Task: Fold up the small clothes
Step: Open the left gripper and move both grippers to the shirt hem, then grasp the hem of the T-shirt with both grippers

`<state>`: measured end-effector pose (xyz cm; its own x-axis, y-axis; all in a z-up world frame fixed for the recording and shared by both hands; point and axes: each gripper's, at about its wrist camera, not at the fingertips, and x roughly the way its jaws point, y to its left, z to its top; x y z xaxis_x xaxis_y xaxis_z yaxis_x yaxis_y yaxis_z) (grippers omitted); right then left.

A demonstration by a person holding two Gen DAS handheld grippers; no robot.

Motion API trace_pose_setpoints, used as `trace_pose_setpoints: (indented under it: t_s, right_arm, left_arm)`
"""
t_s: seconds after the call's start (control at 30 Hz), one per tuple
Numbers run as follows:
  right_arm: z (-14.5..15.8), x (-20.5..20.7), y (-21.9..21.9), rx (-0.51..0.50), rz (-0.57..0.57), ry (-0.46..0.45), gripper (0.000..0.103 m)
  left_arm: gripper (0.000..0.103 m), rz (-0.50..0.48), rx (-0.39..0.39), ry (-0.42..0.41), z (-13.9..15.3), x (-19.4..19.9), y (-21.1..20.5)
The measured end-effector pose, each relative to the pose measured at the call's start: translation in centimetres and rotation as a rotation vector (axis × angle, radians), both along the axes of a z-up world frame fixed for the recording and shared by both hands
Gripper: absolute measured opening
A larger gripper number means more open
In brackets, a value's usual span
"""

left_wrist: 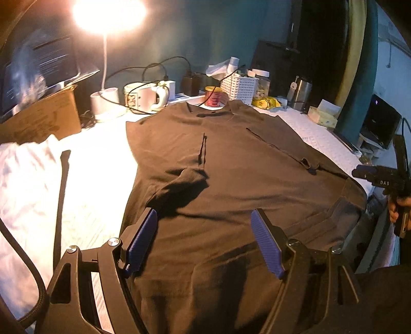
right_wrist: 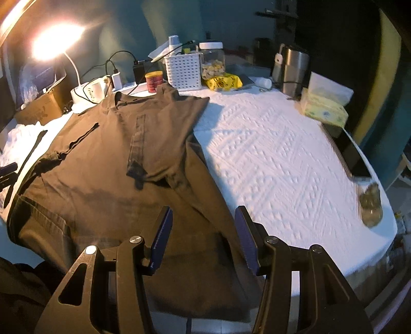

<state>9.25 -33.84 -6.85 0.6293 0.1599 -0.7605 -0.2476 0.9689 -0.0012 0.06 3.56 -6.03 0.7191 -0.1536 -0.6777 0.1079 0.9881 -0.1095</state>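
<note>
Brown shirt (left_wrist: 231,167) lies under both claws (left_wrist: 204,228) (right_wrist: 203,226) (each spread, empty).

Lit lamp (left_wrist: 109,12), white basket (right_wrist: 183,70), tissue box (right_wrist: 325,109)

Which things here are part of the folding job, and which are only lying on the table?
Job: brown shirt, left gripper, right gripper.

Lying about: white basket, red can, glass jar, tissue box, desk lamp, steel cup.

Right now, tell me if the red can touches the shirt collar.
Cannot tell. In both views the red can sits right behind the shirt collar; no gap or contact shows.
</note>
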Motion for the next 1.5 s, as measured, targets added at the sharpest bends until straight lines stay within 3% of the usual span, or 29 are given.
trace_pose_setpoints:
  t_s: [0.33,0.47,0.73,0.77,0.8,0.83,1.0,1.17,1.2,1.23,1.27,1.33,1.5]
  right_arm:
    - [-2.4,-1.6,-0.1,-0.020,0.023,0.012,0.053]
    - [-3.4,-1.9,0.4,-0.034,0.050,0.023,0.053]
    - [-3.9,-2.3,0.3,-0.038,0.063,0.000,0.048]
    - [-3.9,-2.4,0.3,-0.038,0.062,-0.005,0.048]
    - [-4.0,-2.5,0.4,-0.036,0.061,-0.010,0.046]
    - [-4.0,-2.5,0.3,-0.035,0.060,-0.013,0.042]
    - [-4.0,-2.6,0.1,-0.035,0.038,-0.036,0.031]
    - [-4.1,-2.6,0.2,-0.037,0.020,-0.045,0.031]
    - [-4.1,-2.6,0.1,-0.034,0.018,-0.047,0.029]
    - [-4.1,-2.6,0.1,-0.034,0.016,-0.050,0.015]
    - [-4.1,-2.6,0.0,-0.036,0.010,-0.052,0.009]
    - [-3.9,-2.6,-0.2,-0.030,0.005,-0.047,0.006]
    - [-2.8,-3.0,-0.3,-0.046,0.004,-0.080,0.005]
  left_arm:
    - [0.075,0.058,-0.003,0.053,-2.9,-3.2,1.6]
    - [0.061,0.041,0.001,0.073,-3.9,-3.7,1.3]
    - [0.061,0.080,0.024,0.062,-3.6,-5.0,2.2]
    - [0.058,0.082,0.033,0.057,-3.5,-5.1,2.3]
    - [0.046,0.086,0.041,0.053,-3.5,-5.1,2.5]
    - [0.042,0.088,0.044,0.060,-3.6,-5.1,2.5]
    - [0.036,0.100,0.060,0.093,-5.2,-4.9,2.4]
    - [0.033,0.105,0.070,0.054,-5.3,-5.3,2.2]
    - [0.024,0.112,0.085,0.054,-5.3,-5.3,2.2]
    - [0.017,0.119,0.098,0.054,-5.2,-5.3,2.2]
    - [0.005,0.121,0.092,0.058,-5.1,-5.3,2.4]
    - [0.005,0.126,0.064,0.057,-4.8,-5.4,2.6]
    - [0.004,0.130,0.076,0.007,-3.2,-5.9,2.4]
